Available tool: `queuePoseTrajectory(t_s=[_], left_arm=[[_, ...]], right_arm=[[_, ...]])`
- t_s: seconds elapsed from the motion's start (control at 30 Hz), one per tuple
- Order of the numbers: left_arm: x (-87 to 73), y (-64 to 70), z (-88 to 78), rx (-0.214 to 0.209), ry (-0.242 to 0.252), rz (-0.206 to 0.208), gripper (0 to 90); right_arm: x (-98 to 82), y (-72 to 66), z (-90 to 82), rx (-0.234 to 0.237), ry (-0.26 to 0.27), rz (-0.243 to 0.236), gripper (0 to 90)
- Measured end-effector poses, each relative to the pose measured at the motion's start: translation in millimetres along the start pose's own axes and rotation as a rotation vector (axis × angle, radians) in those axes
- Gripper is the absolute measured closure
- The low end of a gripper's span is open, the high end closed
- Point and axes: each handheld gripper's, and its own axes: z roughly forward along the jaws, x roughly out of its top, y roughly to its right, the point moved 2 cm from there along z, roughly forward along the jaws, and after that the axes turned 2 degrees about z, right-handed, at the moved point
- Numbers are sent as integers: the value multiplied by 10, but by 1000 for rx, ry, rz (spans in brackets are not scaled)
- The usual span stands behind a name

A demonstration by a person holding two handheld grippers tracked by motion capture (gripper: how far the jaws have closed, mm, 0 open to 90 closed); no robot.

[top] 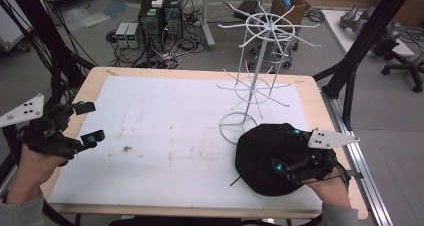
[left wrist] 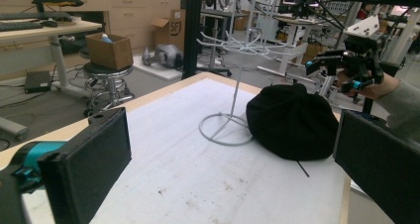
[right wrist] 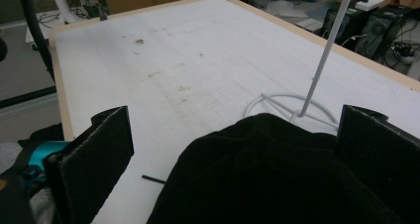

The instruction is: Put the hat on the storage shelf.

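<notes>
Under the right tool (top: 288,148), spread wide, black hat (top: 262,158) partly hidden, left tool (top: 90,122) open, empty.

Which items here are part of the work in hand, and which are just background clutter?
In the job:
black hat, beneath the open right hand-held gripper
white wire rack, standing beside the hat
left hand-held gripper, open, off at the table's left

Lying about:
cardboard box
computer towers
office chair
</notes>
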Motion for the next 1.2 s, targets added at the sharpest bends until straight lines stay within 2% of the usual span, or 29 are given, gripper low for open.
queuePoseTrajectory(t_s=[0.1, 0.4, 0.5, 0.83, 1.2], left_arm=[[-3, -3, 1, -2, 0, 0, 17], [-14, -10, 6, 3, -2, -4, 17], [-24, -17, 18, 3, -4, -7, 17], [-46, -36, 25, 4, -11, -14, 17], [-83, -91, 5, 14, -12, -31, 17]], right_arm=[[-48, -11, 41, -18, -11, -3, 7], [-163, 20, 147, -20, -19, -1, 7], [-168, 33, 167, -35, -24, -14, 7], [-160, 42, 272, -34, -55, -53, 8], [-170, 52, 317, -42, -73, -67, 8]])
